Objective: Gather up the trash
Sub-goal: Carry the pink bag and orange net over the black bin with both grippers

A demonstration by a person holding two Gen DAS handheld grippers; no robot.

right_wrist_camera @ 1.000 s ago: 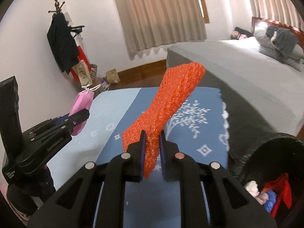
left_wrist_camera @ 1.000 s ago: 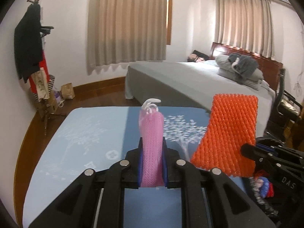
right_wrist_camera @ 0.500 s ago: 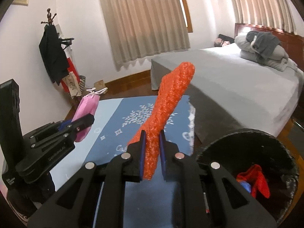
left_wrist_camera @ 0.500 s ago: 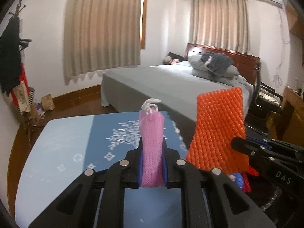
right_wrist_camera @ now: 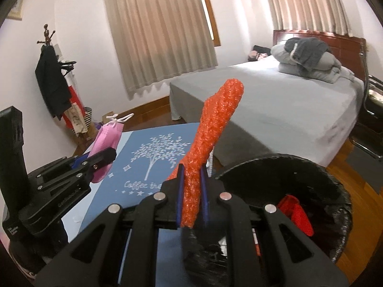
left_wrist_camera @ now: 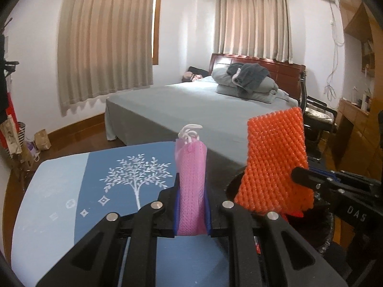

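My left gripper (left_wrist_camera: 191, 205) is shut on a pink mesh pouch (left_wrist_camera: 191, 174) with a white loop on top, held upright over the right edge of the blue table (left_wrist_camera: 71, 186). My right gripper (right_wrist_camera: 191, 186) is shut on an orange foam net sleeve (right_wrist_camera: 210, 134), held upright at the rim of the black-lined trash bin (right_wrist_camera: 335, 184). The sleeve also shows in the left wrist view (left_wrist_camera: 275, 160), over the bin (left_wrist_camera: 231, 186). The left gripper with the pouch (right_wrist_camera: 107, 141) shows at the left of the right wrist view. Red trash (right_wrist_camera: 296, 212) lies in the bin.
A grey bed (left_wrist_camera: 191, 102) with folded bedding stands behind the table. A coat rack (right_wrist_camera: 52, 76) with clothes is at the far left wall. A chair (left_wrist_camera: 318, 117) and a wooden desk (left_wrist_camera: 354, 119) stand at the right. The floor is wood.
Both grippers have swung to the right with their loads. The bin has come closer and now sits just under the right gripper; the sleeve is over its rim.
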